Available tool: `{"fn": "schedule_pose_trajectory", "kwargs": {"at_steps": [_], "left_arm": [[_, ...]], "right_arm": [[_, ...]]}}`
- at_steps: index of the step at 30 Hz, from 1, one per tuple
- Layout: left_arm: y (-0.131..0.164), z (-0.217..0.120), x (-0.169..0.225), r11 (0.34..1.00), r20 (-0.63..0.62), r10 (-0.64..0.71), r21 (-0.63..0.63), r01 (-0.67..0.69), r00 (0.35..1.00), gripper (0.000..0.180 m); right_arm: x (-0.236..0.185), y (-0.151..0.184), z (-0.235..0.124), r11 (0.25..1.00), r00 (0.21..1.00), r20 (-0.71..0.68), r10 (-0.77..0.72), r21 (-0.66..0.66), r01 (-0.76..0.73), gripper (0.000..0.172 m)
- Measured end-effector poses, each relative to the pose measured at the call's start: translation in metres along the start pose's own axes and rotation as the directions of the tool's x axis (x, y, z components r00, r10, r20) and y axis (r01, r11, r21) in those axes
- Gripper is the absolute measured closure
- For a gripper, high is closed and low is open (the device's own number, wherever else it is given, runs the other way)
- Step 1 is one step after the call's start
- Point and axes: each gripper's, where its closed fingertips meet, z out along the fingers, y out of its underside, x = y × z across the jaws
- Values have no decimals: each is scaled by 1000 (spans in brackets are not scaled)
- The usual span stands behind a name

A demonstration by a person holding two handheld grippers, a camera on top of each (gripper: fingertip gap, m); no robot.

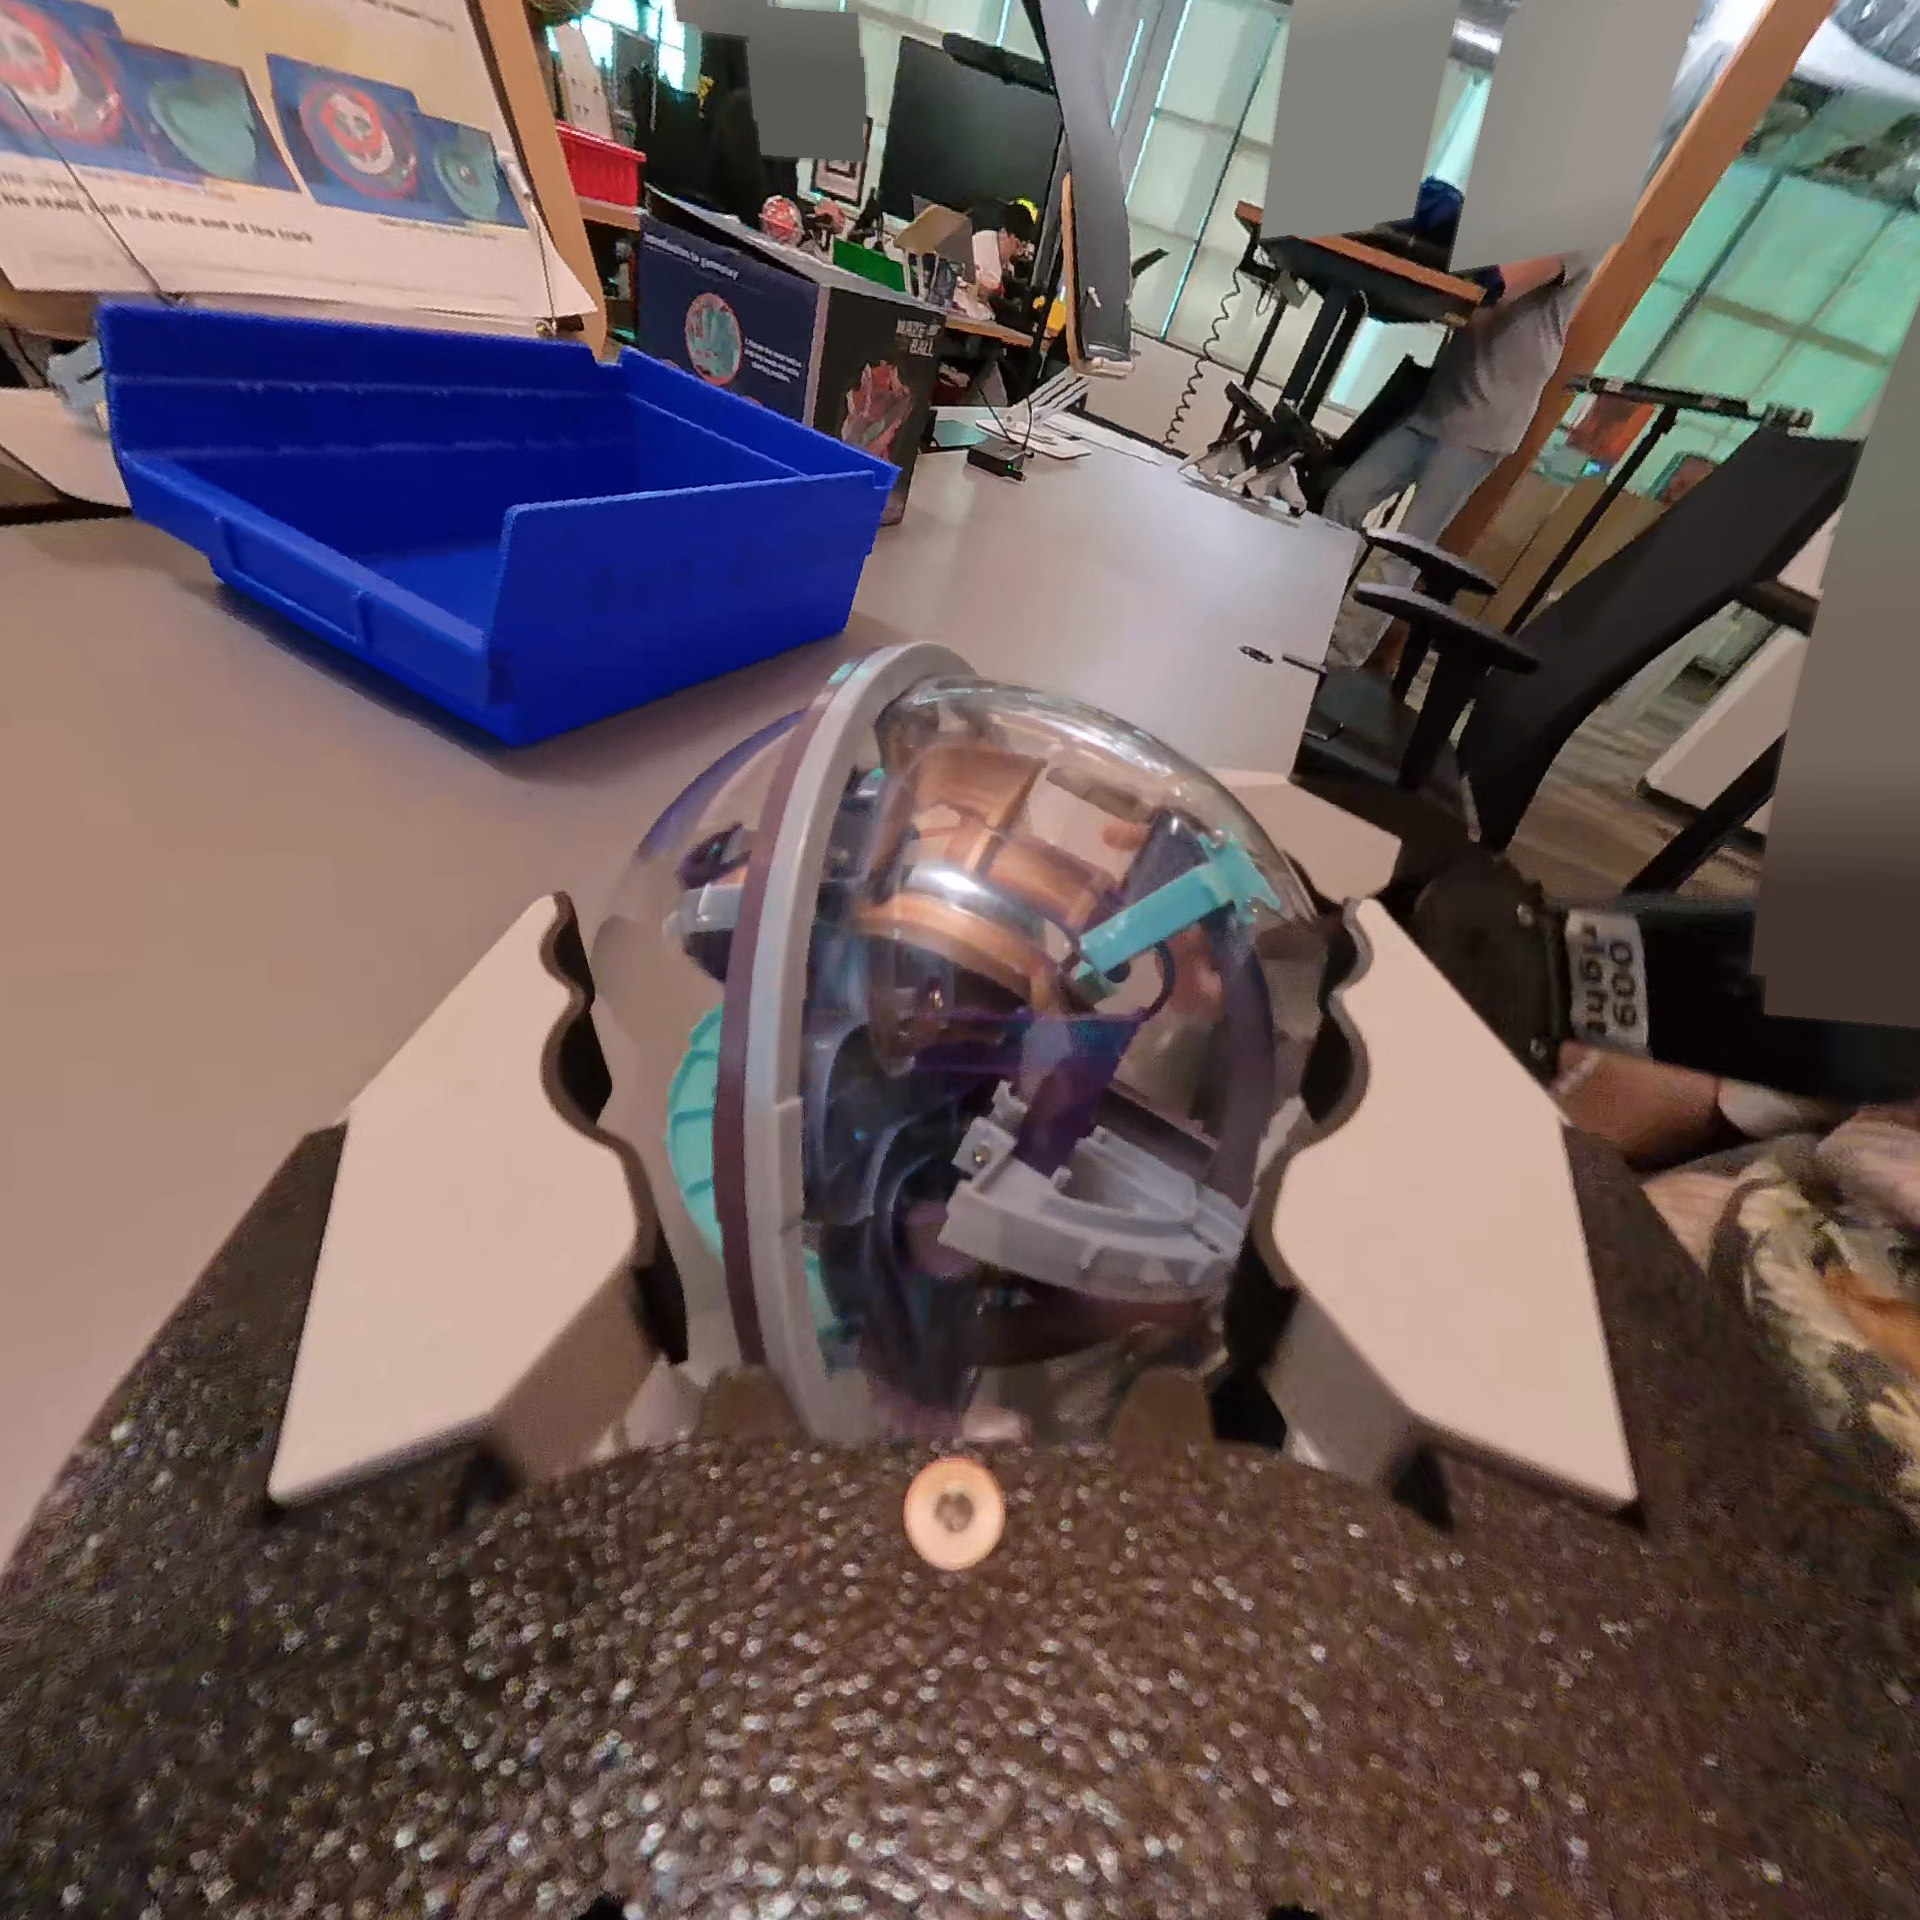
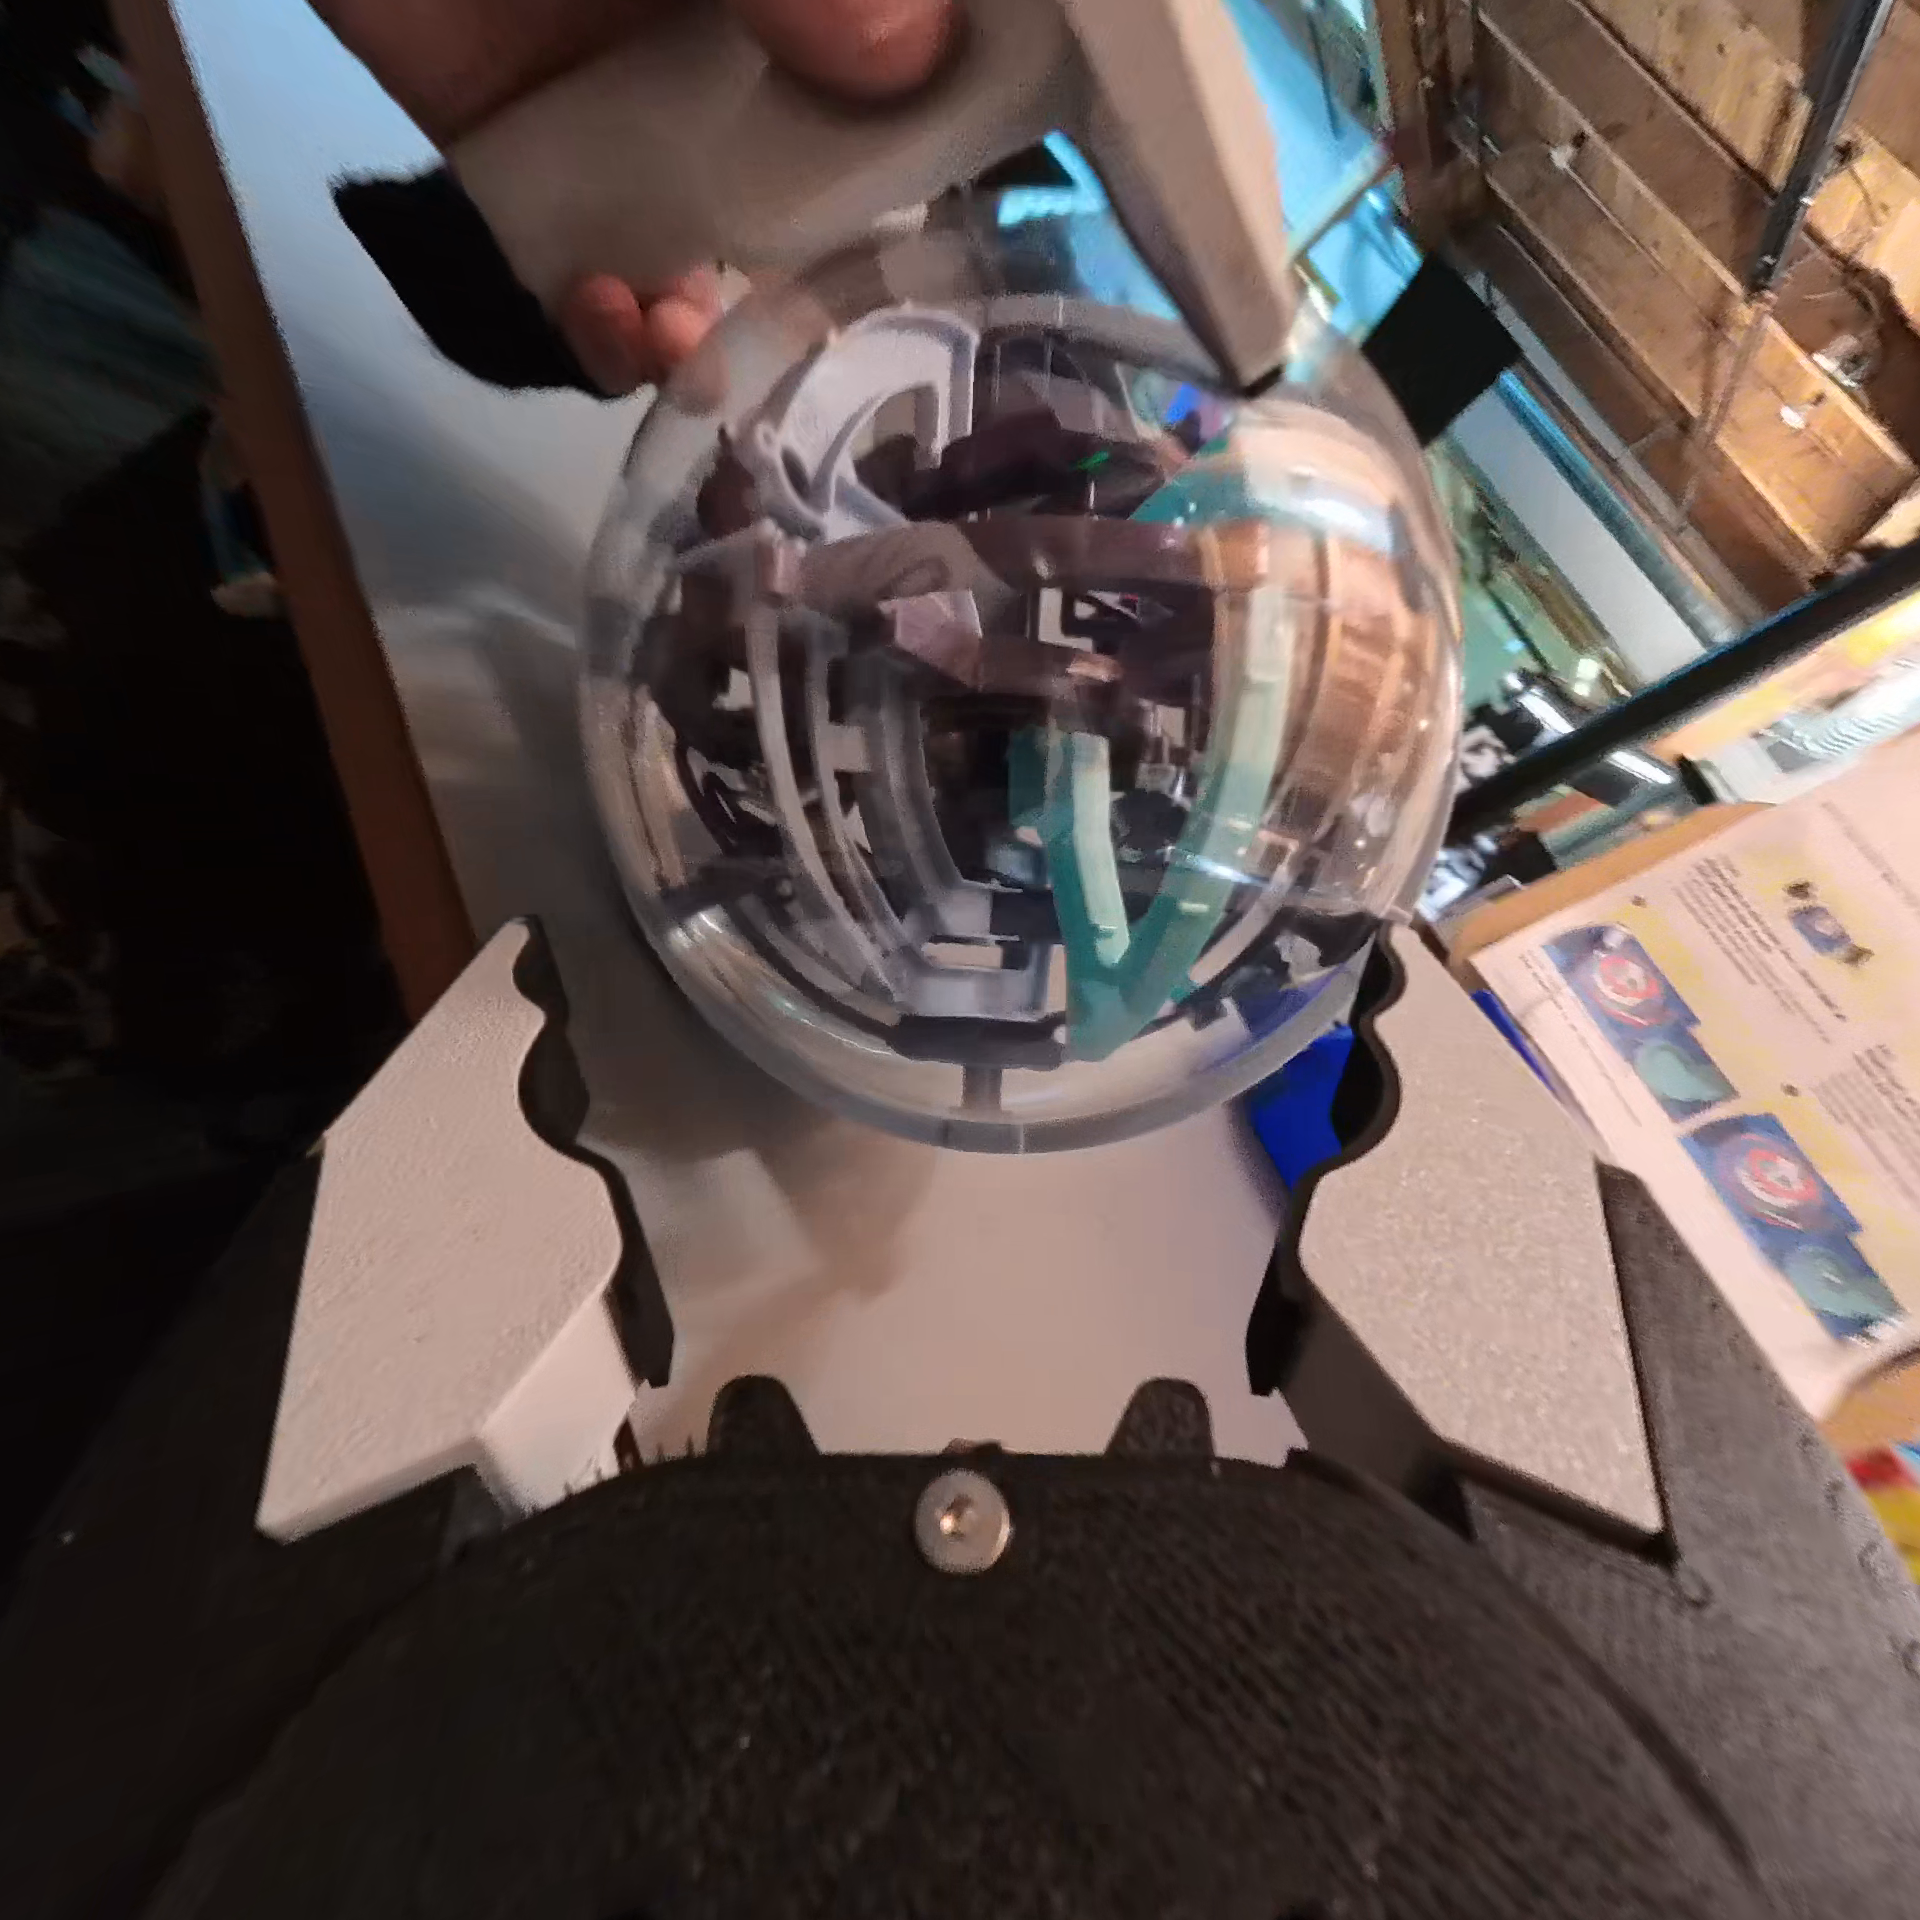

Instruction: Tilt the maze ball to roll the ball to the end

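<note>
Right now the maze ball (image 1: pixel 987 1039) sits deep in your left gripper (image 1: pixel 956 914), held up off the tabletop (image 1: pixel 260 831), with the blue bin (image 1: pixel 468 520) further in toward the far left corner. That gripper is spread wide, and both of its pads look pressed against the clear shell, so the left side carries the ball.

Your right gripper (image 2: pixel 956 935) faces the ball from the opposite side. It is also spread wide, and the sphere lies straight ahead of it, nested just between its fingertips. On one side a strip of tabletop shows between pad and shell, so it is not clamping anything.

A sphere has no long axis, so steer by the grey band (image 1: pixel 790 935) round its middle. From the left gripper it stands nearly upright, leaning a little to the right at the top. Any tilt will probably have to come from rolling your left wrist.

I cannot pick out the small ball among the tracks inside, so I cannot say how far along the run is.
</note>
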Motion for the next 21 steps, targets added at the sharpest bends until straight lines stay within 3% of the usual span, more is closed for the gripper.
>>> {"fn": "schedule_pose_trajectory", "kwargs": {"at_steps": [5,8,12,14,16,21], "left_arm": [[1,-5,2,999,-30,31,13,-31,999,47],[-2,-6,3,997,-38,64,35,-63,997,52],[-4,-7,9,991,-75,120,74,-114,990,54],[-5,-7,16,979,-104,178,119,-166,979,55],[-4,-11,19,970,-113,219,135,-203,969,54],[2,-21,26,953,-127,294,121,-279,947,51]], "right_arm": [[23,-12,-9,967,964,139,226,92,-240,27],[42,-12,-10,951,943,191,271,103,-293,15],[19,-9,2,928,865,386,320,58,-369,20],[7,-10,7,941,867,410,285,53,-334,19],[6,-6,12,974,923,335,188,57,-219,19],[5,-16,7,991,968,245,48,106,-76,23]]}}
